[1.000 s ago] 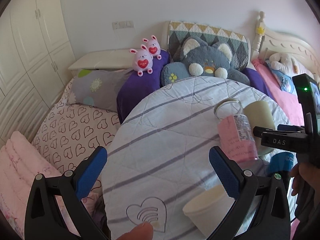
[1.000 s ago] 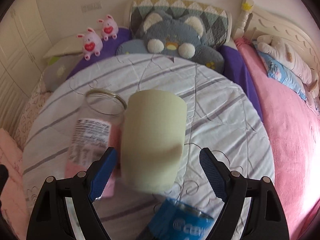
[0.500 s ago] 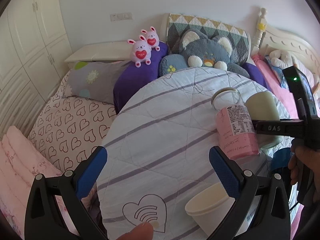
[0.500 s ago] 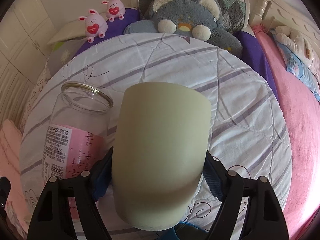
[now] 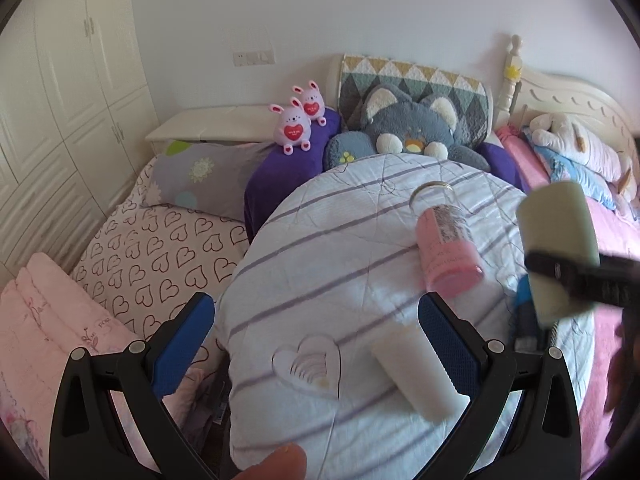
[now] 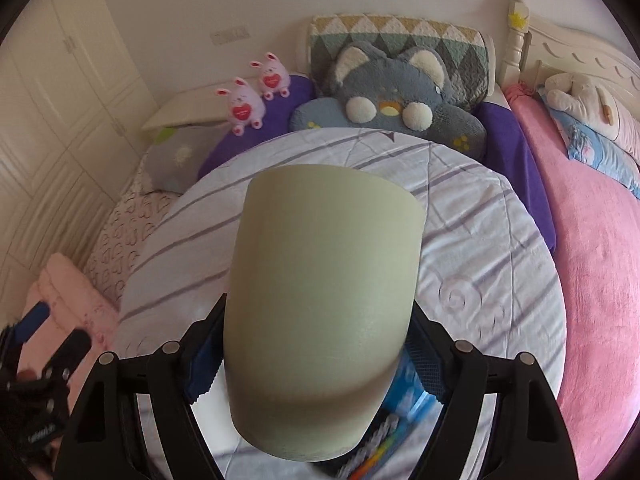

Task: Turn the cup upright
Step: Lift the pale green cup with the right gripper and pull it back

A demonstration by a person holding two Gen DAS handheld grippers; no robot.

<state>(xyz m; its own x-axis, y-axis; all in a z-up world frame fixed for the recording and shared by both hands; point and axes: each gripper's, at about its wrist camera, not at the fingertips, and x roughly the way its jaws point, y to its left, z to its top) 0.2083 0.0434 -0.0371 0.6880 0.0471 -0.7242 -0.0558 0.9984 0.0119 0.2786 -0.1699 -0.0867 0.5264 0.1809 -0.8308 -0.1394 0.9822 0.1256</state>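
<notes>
Right tool (image 6: pixel 316 354) up close: its blue pads are clamped on both sides of the pale green cup (image 6: pixel 320 304), which fills the middle of the right wrist view, narrow end toward the camera and wide end pointing away, lifted clear of the round surface (image 6: pixel 500 264) with its striped quilted cover. In the left wrist view the same cup (image 5: pixel 560 240) shows blurred at the right edge, held in the air above the cover. The left tool (image 5: pixel 316 332) hangs spread wide with nothing between its pads, low over the near part of the surface. Just inside its right pad lies a cream cup (image 5: pixel 416 372) on its side. Farther out, a glass jar with a pink label (image 5: pixel 444 240) lies on the cover, mouth pointing away. Beyond the surface, a grey cat plush (image 6: pixel 400 96) leans on a patterned cushion, with two pink bunny toys (image 6: pixel 256 92) to its left.
</notes>
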